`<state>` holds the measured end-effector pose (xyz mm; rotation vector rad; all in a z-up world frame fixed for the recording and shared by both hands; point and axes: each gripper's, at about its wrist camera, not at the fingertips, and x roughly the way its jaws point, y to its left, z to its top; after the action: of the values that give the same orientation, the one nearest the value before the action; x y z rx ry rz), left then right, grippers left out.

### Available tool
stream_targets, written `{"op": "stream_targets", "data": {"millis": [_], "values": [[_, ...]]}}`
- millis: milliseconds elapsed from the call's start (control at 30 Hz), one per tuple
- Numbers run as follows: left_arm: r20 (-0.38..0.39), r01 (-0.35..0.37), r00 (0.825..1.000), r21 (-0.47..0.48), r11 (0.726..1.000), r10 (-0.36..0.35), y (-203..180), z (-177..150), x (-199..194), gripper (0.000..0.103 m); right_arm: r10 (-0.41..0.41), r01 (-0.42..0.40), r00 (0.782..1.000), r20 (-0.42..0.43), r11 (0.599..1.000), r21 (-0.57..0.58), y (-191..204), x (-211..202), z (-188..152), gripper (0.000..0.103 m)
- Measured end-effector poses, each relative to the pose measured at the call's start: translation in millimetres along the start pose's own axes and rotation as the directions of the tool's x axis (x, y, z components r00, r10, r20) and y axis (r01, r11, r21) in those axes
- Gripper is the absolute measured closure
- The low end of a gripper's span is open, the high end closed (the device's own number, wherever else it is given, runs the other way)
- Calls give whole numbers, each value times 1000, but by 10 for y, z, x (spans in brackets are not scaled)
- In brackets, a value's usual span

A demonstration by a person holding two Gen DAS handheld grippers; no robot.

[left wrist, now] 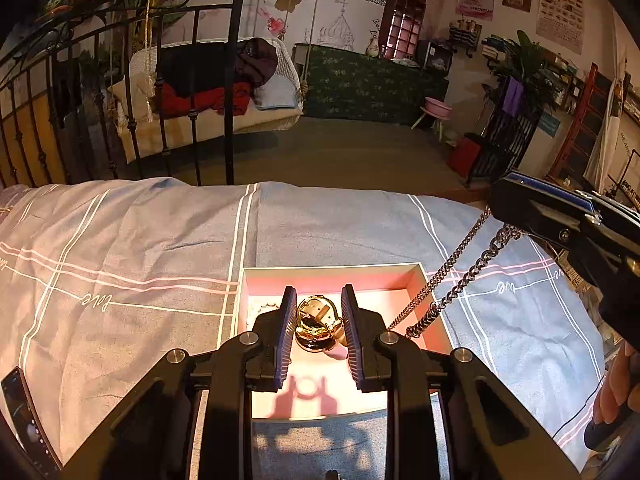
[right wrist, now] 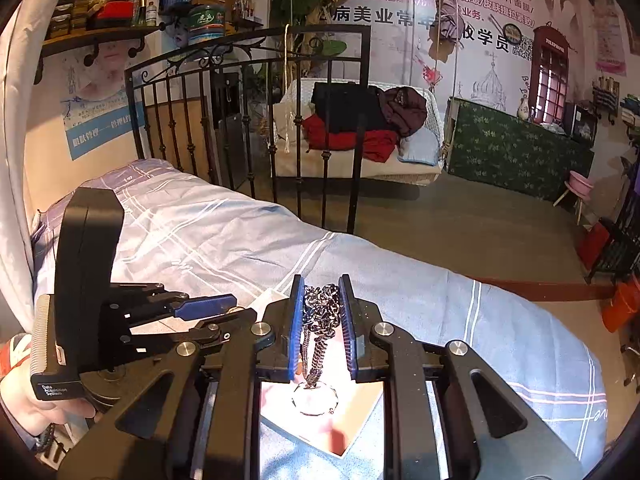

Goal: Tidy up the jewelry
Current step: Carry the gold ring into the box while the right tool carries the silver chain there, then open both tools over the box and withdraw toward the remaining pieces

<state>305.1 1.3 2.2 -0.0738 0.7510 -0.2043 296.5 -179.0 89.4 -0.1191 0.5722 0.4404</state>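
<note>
The open box [left wrist: 416, 280], pink-lined, sits on the blue checked bedspread [left wrist: 320, 220] near the bed's edge.

Left gripper [left wrist: 319, 330]: jaws partly closed around a gold watch [left wrist: 318, 326], above the box floor. The pads flank it closely on both sides; whether both actually press on it cannot be told, but it looks held. A pale beaded piece [left wrist: 262, 306] lies in the box just to the left.

Right gripper [right wrist: 323, 320]: closed on a bunch of dark metal chain [right wrist: 320, 312]. From the left camera the chain [left wrist: 452, 280] runs taut in two strands from those jaws down to the box's right rim, its lower end draped at the edge. In the right camera a thin ring-shaped loop [right wrist: 316, 400] hangs or lies beneath the chain, over the box; which one cannot be told.

Handling assessment:
- Chain: likely heavy for its bulk, wholly limp, links prone to slipping and tangling. A grip on a gathered bunch, as here, appears sounder than on a single strand. Lower it slowly so it coils inside the box instead of spilling over the rim.
- Watch: rigid, polished, probably slippery against the ribbed pads and liable to scratch. Hold across the case sides with modest force.
</note>
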Motion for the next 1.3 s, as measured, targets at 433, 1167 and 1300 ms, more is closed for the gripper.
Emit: {"op": "stream_targets", "data": {"millis": [433,1167,1300], "values": [[-98,-30,995,1,1000,30,35,-184,311,80,-23,26,986,-164,999,18,-55,546,-407,85],[-197,-52,979,-25,998,46,80,-294,546,80,-56,61,951,-305,998,5,-44,890,-812,85],[-192,-94,978,-30,995,87,103,-284,522,70,-52,64,953,-299,997,32,-81,838,-842,75]]}}
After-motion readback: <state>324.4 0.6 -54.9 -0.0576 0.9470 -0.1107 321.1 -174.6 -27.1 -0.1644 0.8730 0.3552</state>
